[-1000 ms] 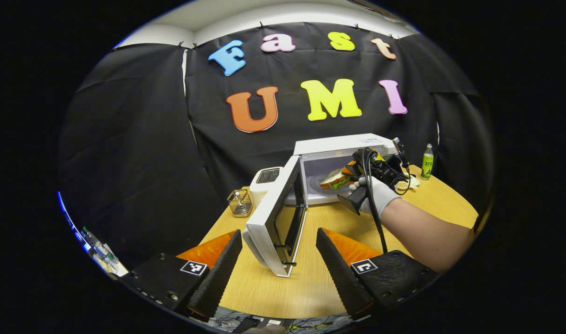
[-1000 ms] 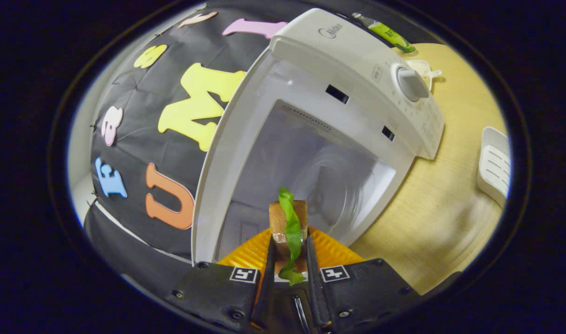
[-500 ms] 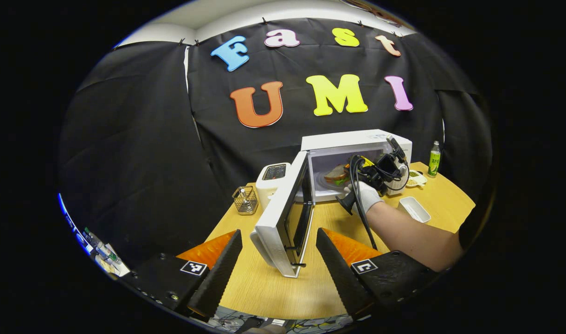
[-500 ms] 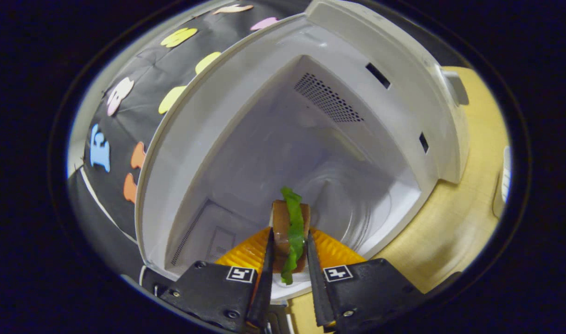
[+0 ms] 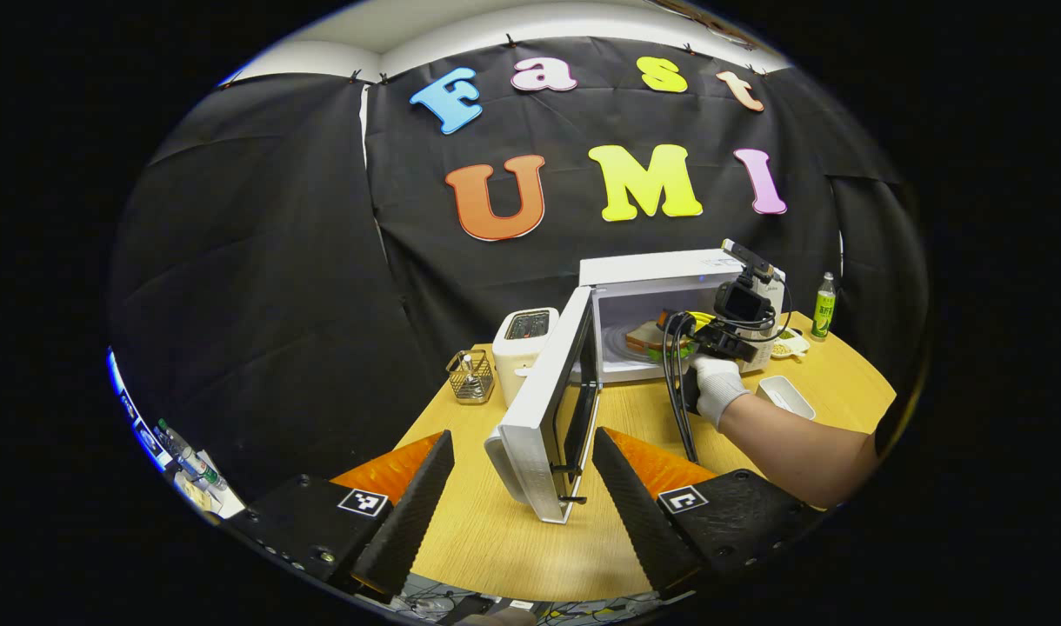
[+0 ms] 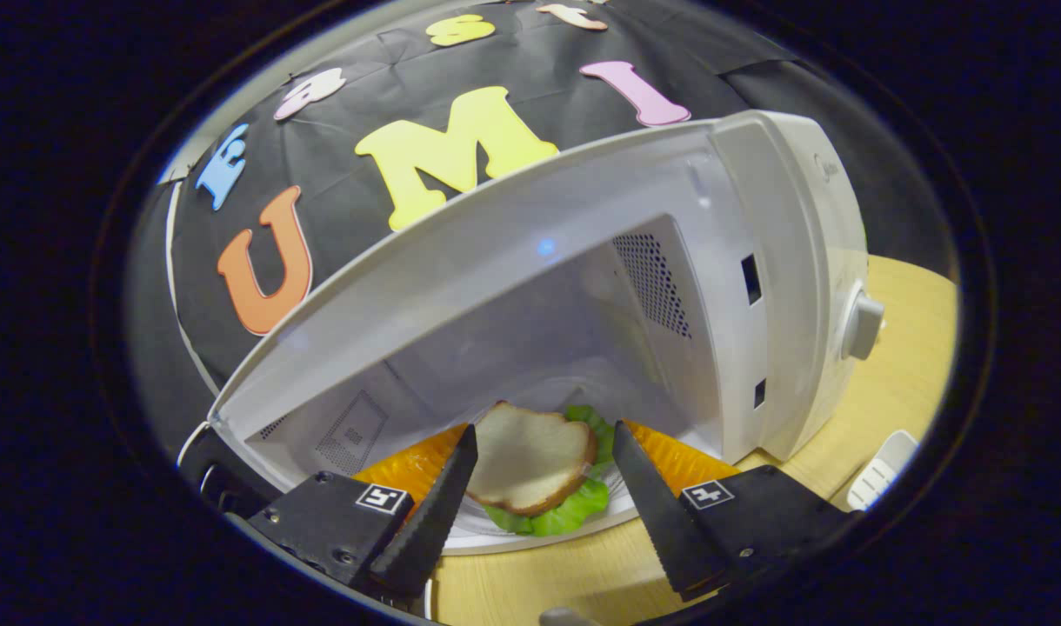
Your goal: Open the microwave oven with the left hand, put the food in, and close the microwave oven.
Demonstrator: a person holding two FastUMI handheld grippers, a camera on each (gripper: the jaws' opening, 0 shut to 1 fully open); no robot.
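Two grippers are working here, and both are standing wide with nothing between their fingers. My right gripper point(image 6: 539, 500) is hovering at the mouth of the microwave oven point(image 6: 757, 261), and the sandwich point(image 6: 535, 465) is lying flat inside on the glass turntable (lettuce is poking out under the bread). My left gripper point(image 5: 522, 496) is hanging back over the worktop point(image 5: 513, 539), facing the edge of the swung-open door point(image 5: 548, 426). My gloved right hand point(image 5: 713, 387) is gripping the handle nearby.
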